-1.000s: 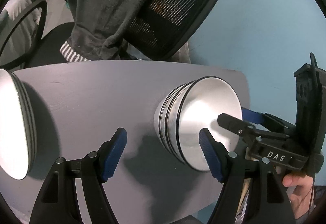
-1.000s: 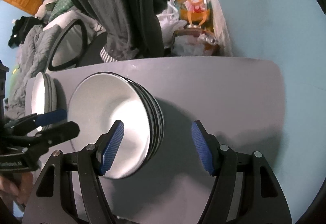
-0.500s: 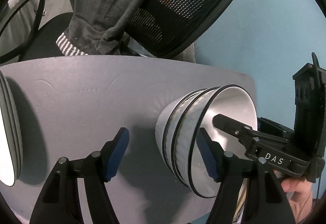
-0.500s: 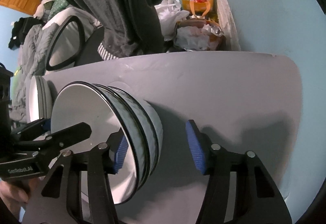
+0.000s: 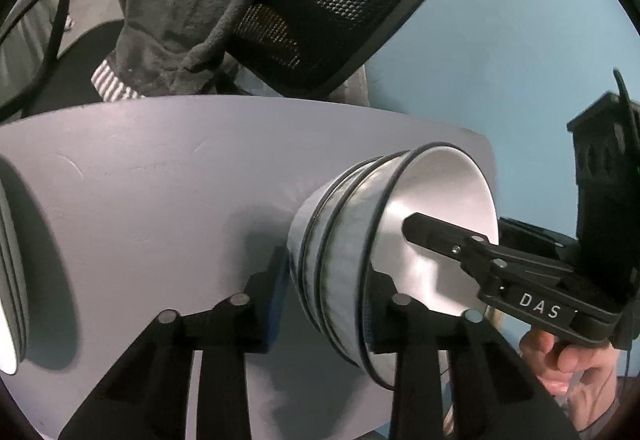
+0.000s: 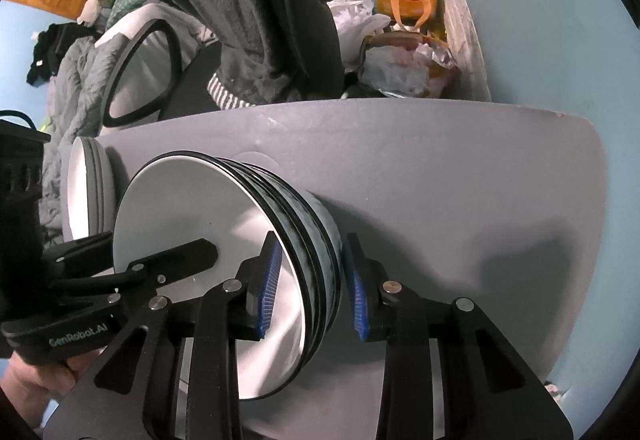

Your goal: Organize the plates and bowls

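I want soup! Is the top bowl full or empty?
Empty. The top bowl shows only bare white inside, apart from gripper fingers reaching over its rim.

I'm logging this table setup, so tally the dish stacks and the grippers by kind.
Bowl stack: 1
Plate stack: 1
Grippers: 2, left gripper and right gripper; the jaws of both have just been closing, with the bowl stack's wall between them
Total: 4
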Demonstrator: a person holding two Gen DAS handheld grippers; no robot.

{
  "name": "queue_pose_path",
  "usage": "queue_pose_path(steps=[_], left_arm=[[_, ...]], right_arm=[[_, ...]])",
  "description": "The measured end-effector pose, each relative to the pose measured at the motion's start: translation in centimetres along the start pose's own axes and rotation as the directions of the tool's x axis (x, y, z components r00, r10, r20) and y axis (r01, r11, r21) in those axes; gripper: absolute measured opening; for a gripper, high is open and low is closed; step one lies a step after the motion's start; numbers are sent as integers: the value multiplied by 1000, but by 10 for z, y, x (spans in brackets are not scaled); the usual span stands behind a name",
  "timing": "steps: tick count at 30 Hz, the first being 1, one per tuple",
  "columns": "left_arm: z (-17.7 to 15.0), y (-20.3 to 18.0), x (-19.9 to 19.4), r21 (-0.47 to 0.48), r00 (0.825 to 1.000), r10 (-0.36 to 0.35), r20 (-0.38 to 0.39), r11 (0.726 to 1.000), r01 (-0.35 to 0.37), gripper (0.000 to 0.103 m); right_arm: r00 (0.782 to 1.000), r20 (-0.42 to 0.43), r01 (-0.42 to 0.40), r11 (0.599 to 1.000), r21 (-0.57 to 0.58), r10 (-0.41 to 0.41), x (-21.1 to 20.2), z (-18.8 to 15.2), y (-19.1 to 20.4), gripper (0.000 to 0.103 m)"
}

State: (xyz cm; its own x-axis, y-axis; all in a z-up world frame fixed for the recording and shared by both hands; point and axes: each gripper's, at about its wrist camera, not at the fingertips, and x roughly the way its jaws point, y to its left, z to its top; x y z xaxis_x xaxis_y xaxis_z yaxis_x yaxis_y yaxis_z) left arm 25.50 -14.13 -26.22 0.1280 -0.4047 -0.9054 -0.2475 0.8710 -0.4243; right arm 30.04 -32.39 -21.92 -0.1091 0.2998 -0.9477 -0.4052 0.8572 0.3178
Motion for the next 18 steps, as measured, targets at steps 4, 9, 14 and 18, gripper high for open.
queue_pose_path(steps=[4,9,14,18], left_arm=[[-6,-5,-7,53,996,83,29,995,-84,31],[-13,19,-19,11,995,101,24,995,-102,29],[-31,51,-33,-35,991,129,15,991,-129,29],[-45,71,-43,-67,990,143,2,988,-142,28]], right_arm=[[1000,-14,-23,999,24,23,4,-4,4,31],[999,-35,-19,999,-28,18,15,-16,33,31],[998,-59,-30,997,-74,26,28,-24,65,31],[996,-82,-38,994,-104,30,39,-26,89,31]])
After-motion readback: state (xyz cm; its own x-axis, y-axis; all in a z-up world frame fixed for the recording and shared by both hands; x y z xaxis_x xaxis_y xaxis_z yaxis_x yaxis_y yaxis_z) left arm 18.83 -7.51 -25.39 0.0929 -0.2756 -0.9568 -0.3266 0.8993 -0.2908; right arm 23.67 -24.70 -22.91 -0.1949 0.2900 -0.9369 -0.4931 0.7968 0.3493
